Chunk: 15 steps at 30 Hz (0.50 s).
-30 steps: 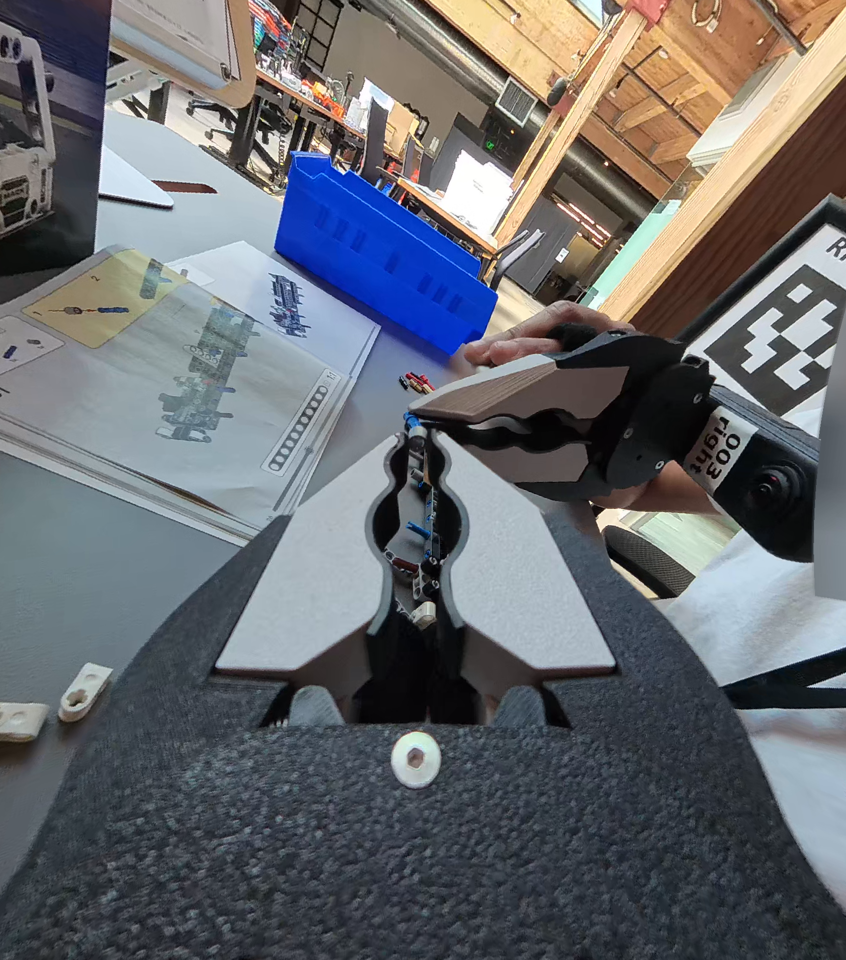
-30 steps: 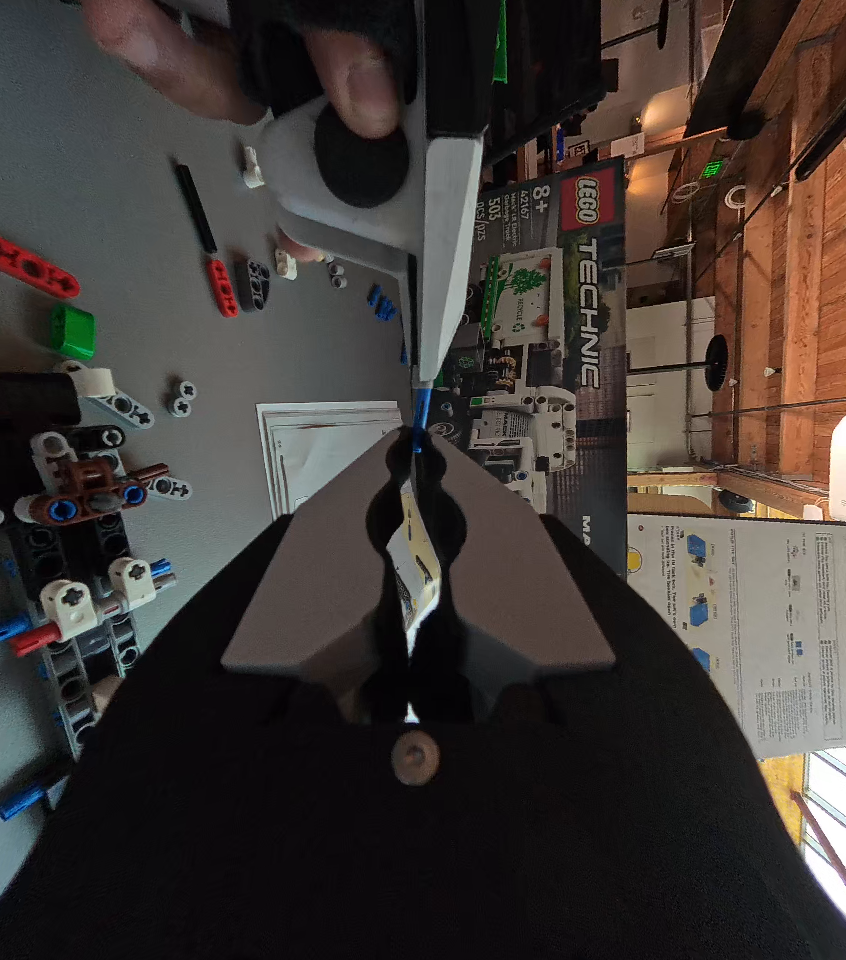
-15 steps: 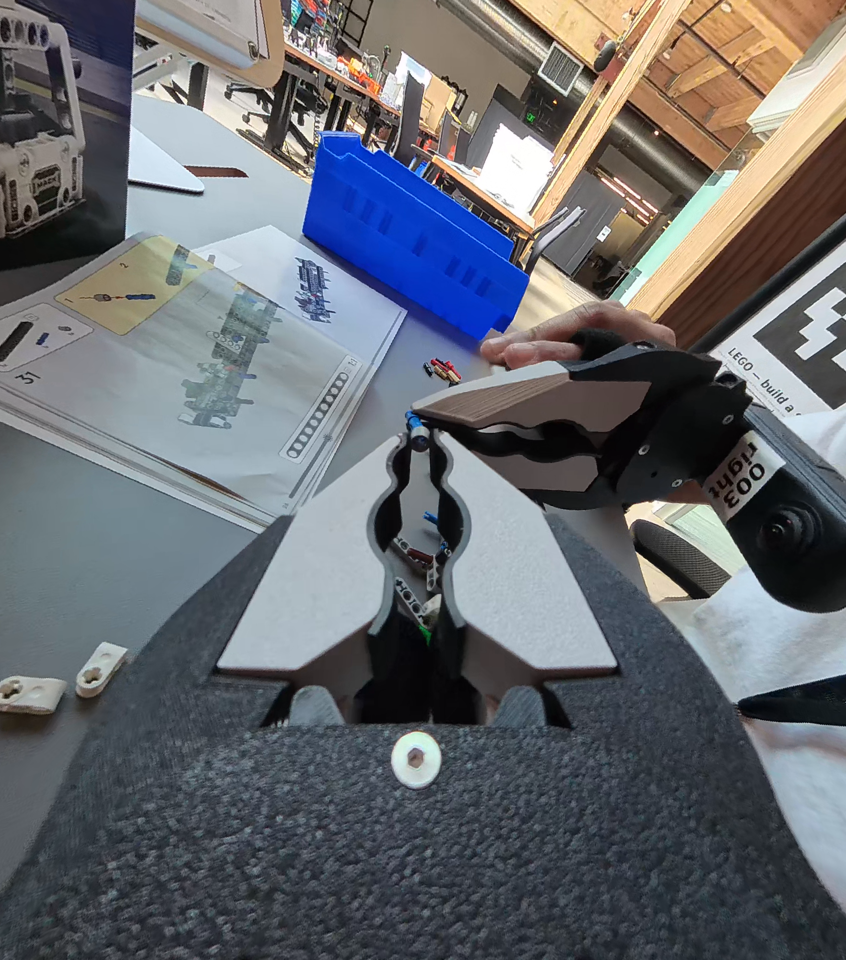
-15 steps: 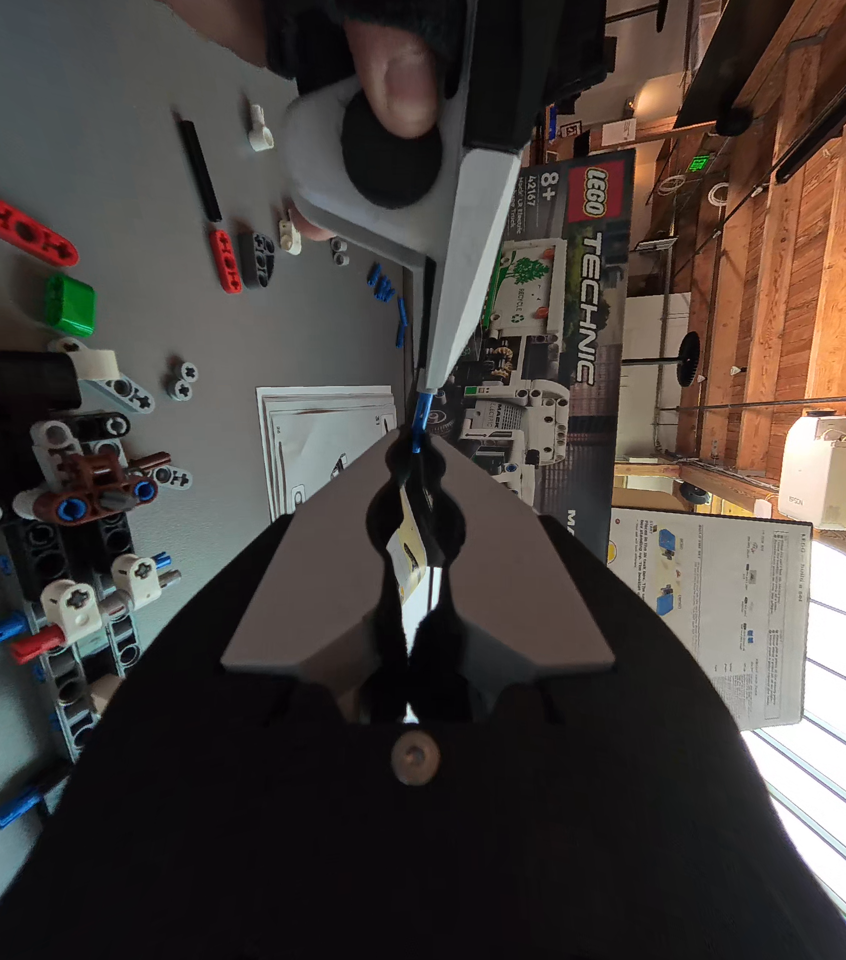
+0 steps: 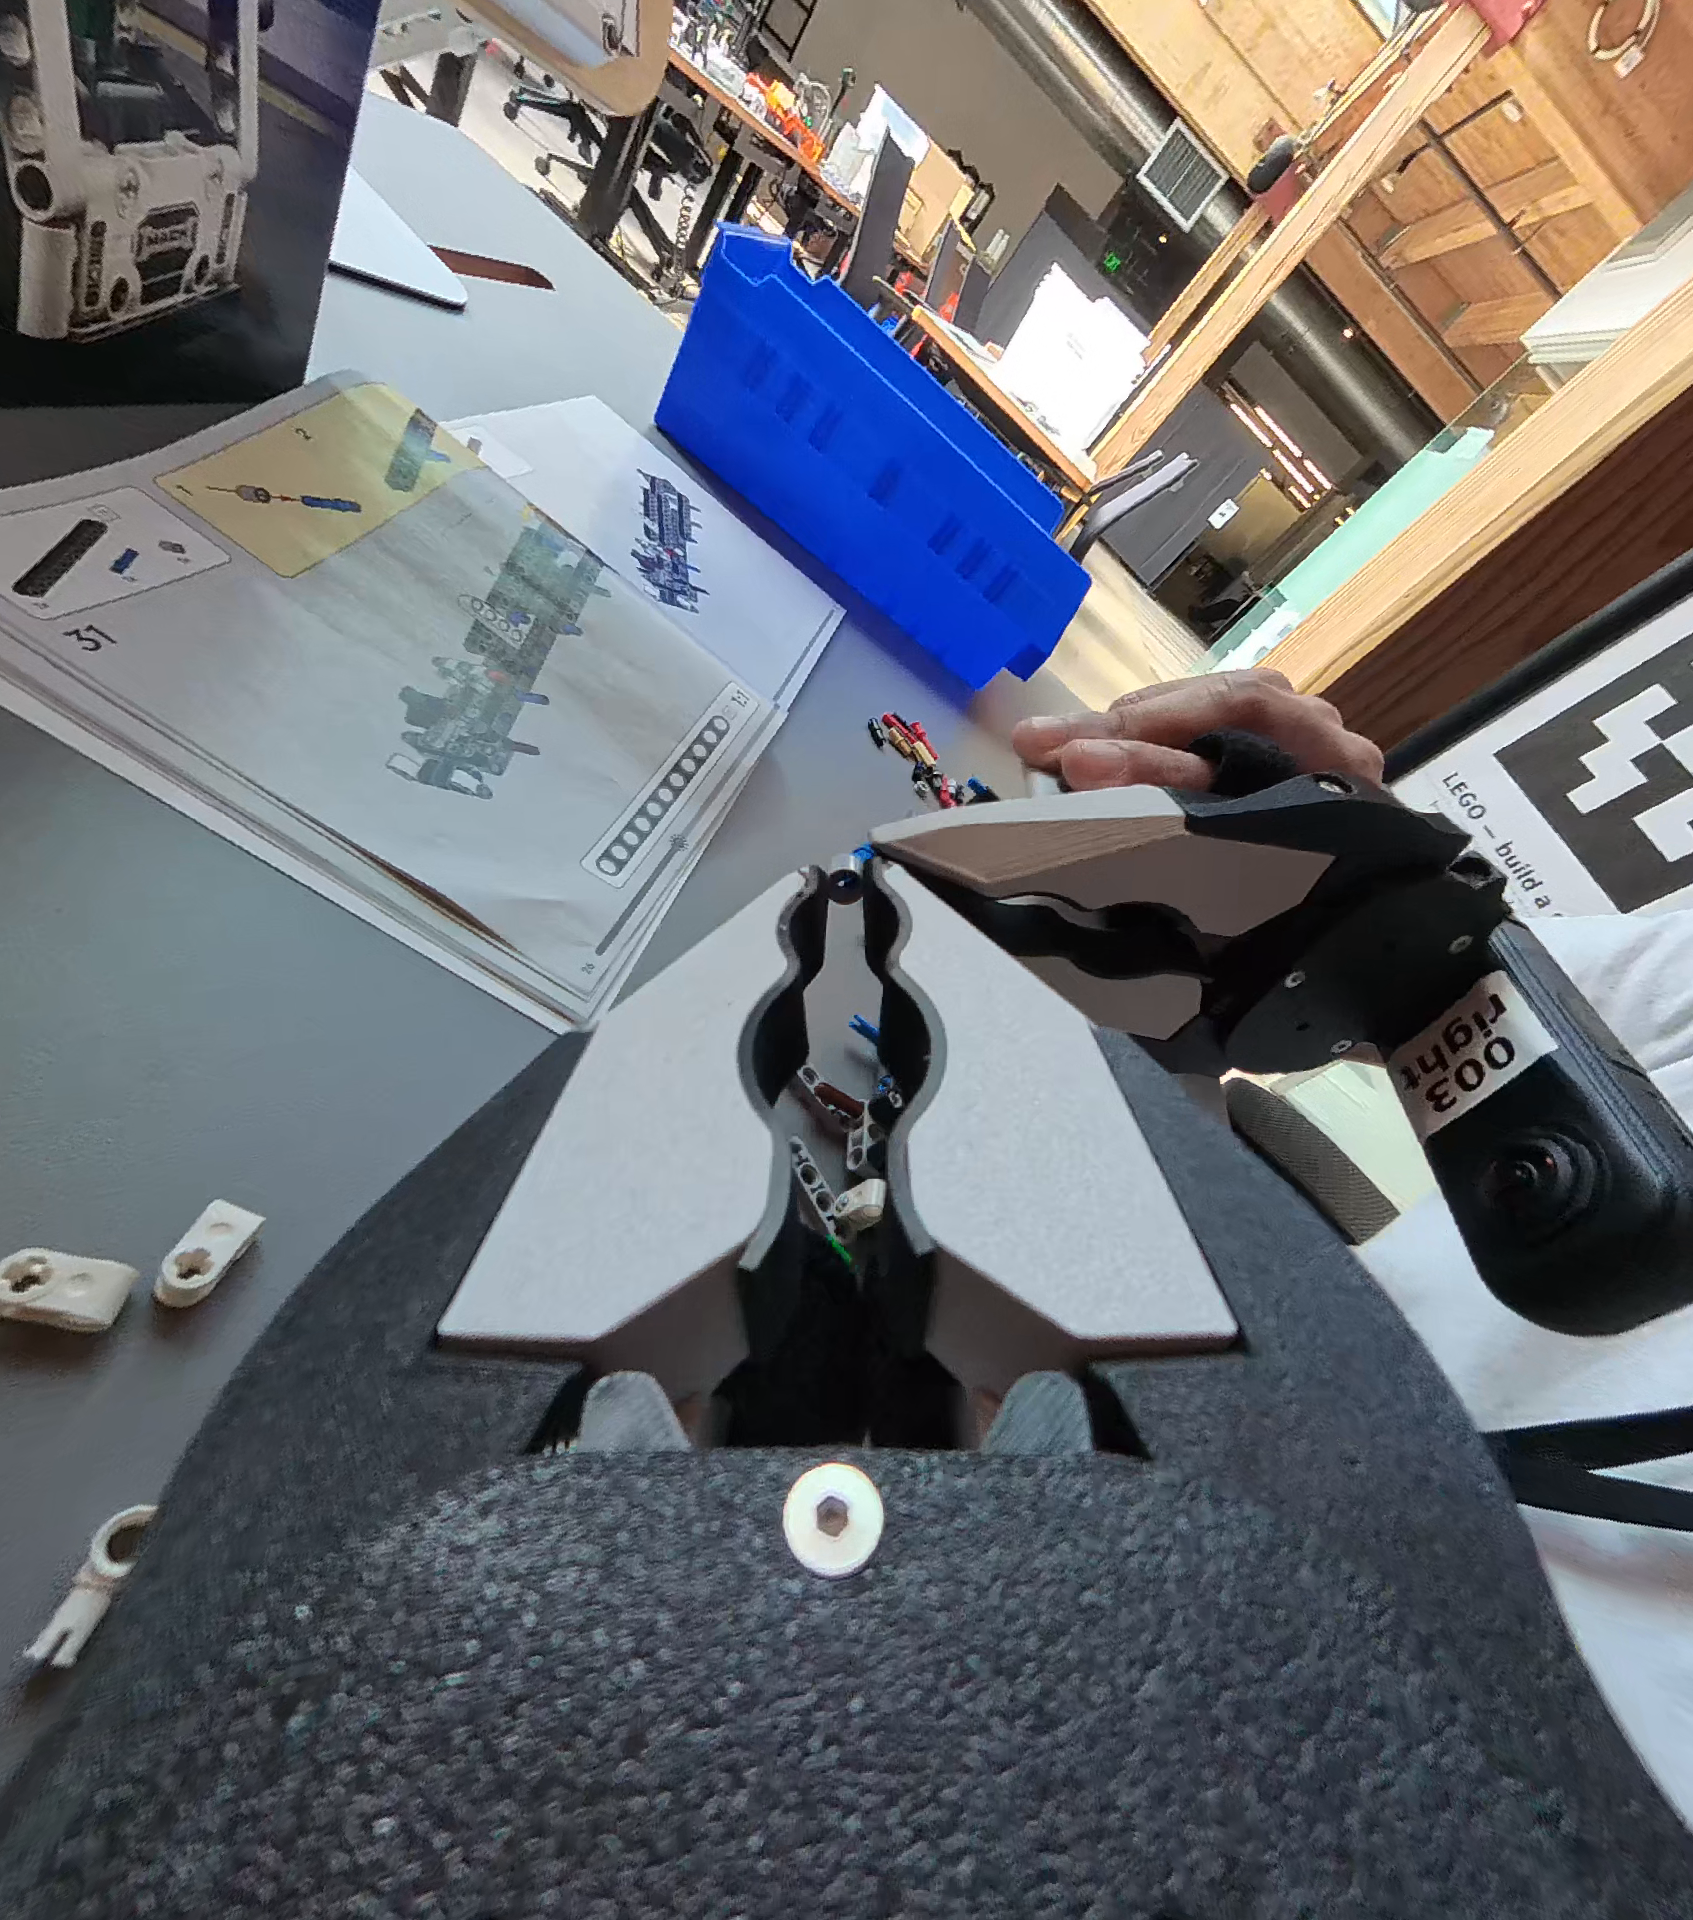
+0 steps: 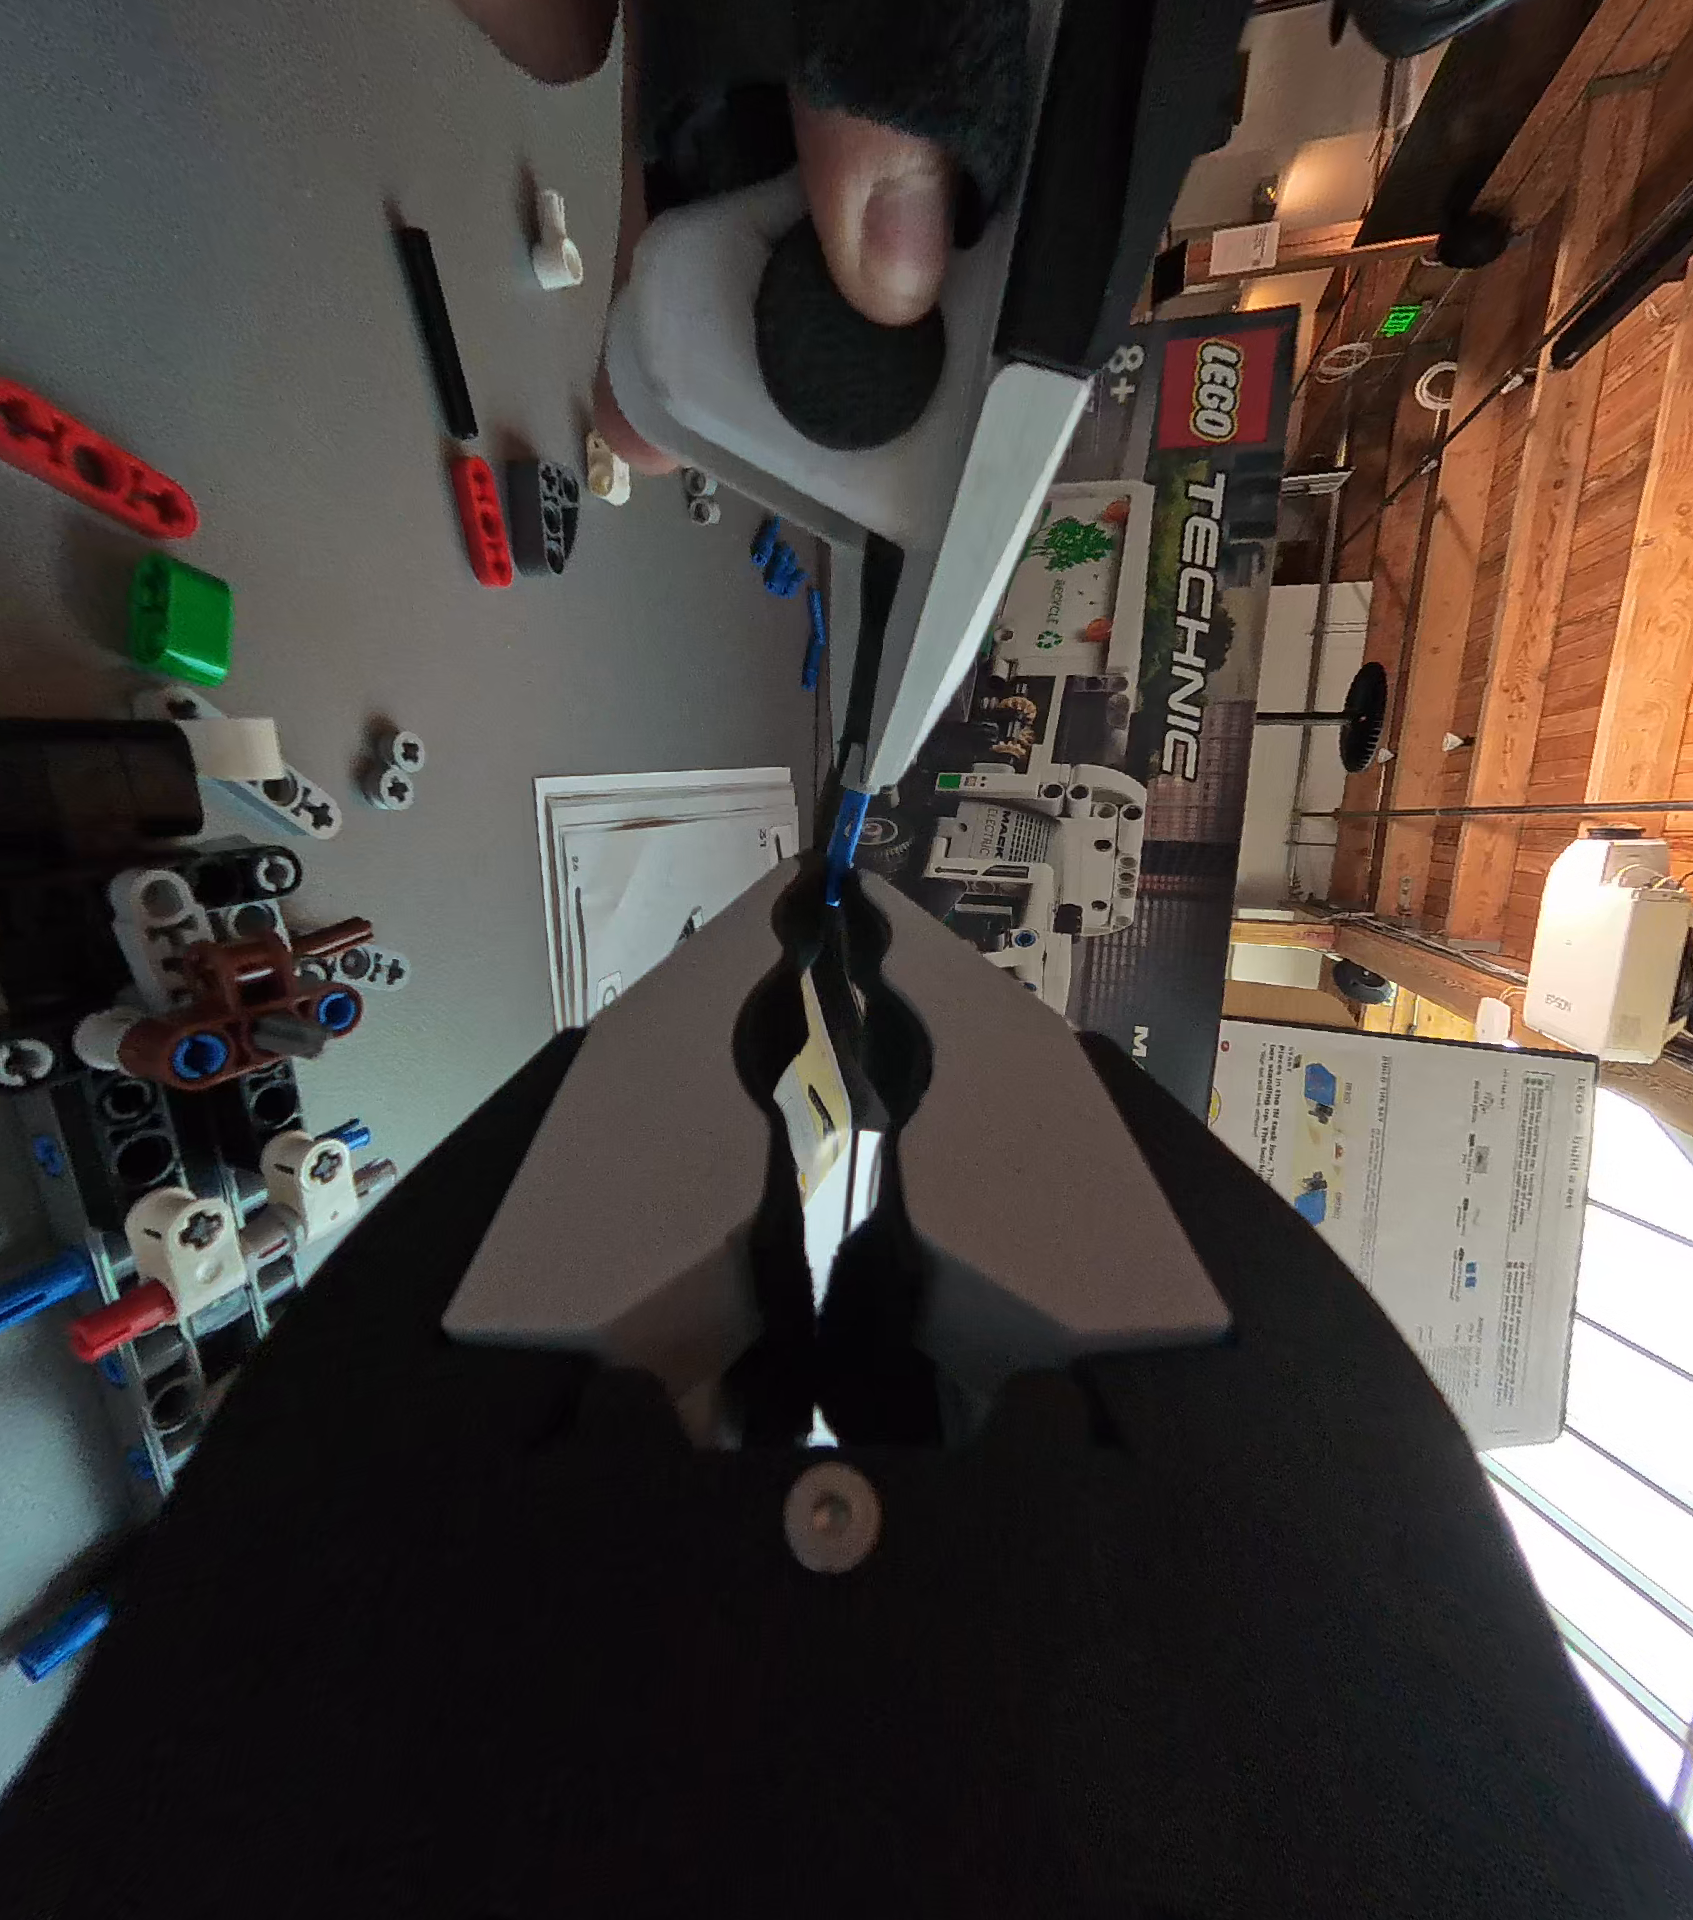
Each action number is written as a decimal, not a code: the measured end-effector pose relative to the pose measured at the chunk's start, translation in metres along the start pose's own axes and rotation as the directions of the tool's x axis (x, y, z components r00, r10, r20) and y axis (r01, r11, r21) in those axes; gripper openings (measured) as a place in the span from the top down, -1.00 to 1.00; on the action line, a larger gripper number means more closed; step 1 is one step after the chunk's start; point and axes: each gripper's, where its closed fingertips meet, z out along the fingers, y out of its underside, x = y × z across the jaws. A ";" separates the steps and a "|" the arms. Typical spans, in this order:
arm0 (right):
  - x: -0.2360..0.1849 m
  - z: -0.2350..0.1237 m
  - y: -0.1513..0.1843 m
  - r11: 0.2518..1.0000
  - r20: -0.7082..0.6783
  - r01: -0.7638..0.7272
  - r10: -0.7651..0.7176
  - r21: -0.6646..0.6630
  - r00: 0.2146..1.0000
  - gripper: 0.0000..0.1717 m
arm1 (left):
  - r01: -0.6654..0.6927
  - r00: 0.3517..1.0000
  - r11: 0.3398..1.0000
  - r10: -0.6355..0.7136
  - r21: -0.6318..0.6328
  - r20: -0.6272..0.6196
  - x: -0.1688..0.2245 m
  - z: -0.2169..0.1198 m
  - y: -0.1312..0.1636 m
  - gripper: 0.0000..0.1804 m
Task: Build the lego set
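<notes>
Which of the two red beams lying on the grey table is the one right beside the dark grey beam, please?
The shorter red beam, lying against the dark grey beam near the black axle; the longer red beam lies alone, above the green piece.

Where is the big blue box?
In the left wrist view, the blue plastic bin sits on the grey table, top centre, just beyond the open instruction booklet.
</notes>
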 end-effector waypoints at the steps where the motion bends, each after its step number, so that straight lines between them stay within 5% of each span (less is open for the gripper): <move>1: 0.002 -0.001 -0.002 1.000 -0.008 -0.005 0.005 0.018 1.000 0.98 | 0.006 1.000 1.000 -0.006 -0.001 -0.016 0.001 -0.001 -0.001 0.94; 9: -0.004 -0.003 -0.003 0.996 0.045 -0.037 0.033 0.082 0.998 0.98 | 0.036 0.992 0.995 -0.047 -0.092 -0.117 0.008 -0.001 0.009 0.95; 15: -0.012 0.000 -0.001 0.996 0.086 -0.053 0.047 0.075 0.995 0.98 | -0.025 0.999 0.993 0.019 -0.118 -0.048 0.001 0.000 0.013 0.95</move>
